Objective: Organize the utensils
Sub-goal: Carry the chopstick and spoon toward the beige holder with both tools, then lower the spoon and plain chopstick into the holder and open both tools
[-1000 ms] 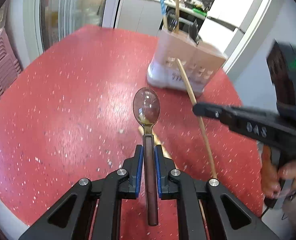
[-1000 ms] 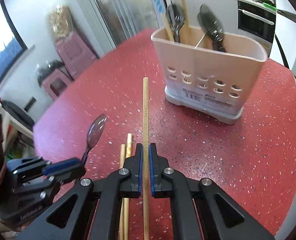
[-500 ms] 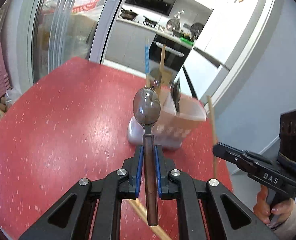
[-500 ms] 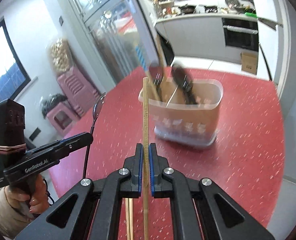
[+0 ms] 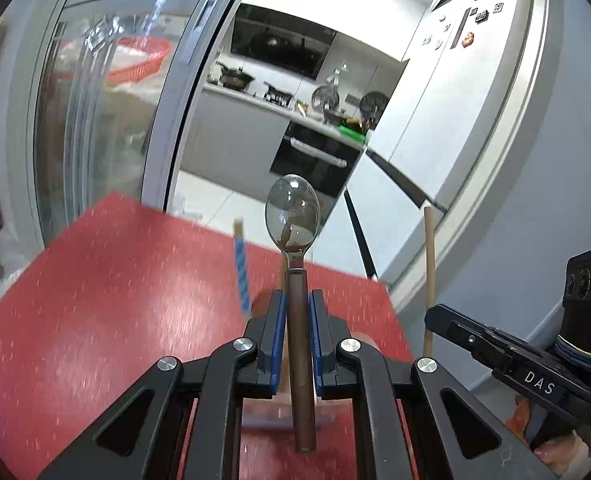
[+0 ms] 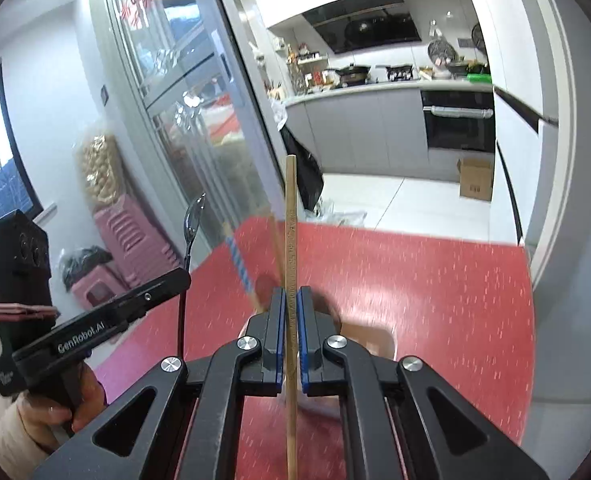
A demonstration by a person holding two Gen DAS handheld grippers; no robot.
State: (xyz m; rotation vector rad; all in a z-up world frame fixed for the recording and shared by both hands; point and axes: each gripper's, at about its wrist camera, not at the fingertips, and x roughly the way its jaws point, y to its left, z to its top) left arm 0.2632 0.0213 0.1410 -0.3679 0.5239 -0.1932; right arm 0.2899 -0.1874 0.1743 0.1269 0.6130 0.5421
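Observation:
My left gripper is shut on the brown handle of a metal spoon, whose bowl points up and away. My right gripper is shut on a single wooden chopstick that stands upright between its pads. Both are raised above the red table. The beige utensil holder lies blurred just below and behind the fingers in both views, with a blue-striped stick poking out of it. In the left wrist view the right gripper and its chopstick appear at the right.
A glass sliding door stands behind the table's far left. A kitchen counter with an oven lies beyond, and a white fridge at the right. Pink stools sit on the floor left of the table. A hand holds the left gripper.
Both grippers have risen and tilted up with their utensils. The holder has slid from mid-frame down behind the fingers, and the kitchen now fills the upper views.

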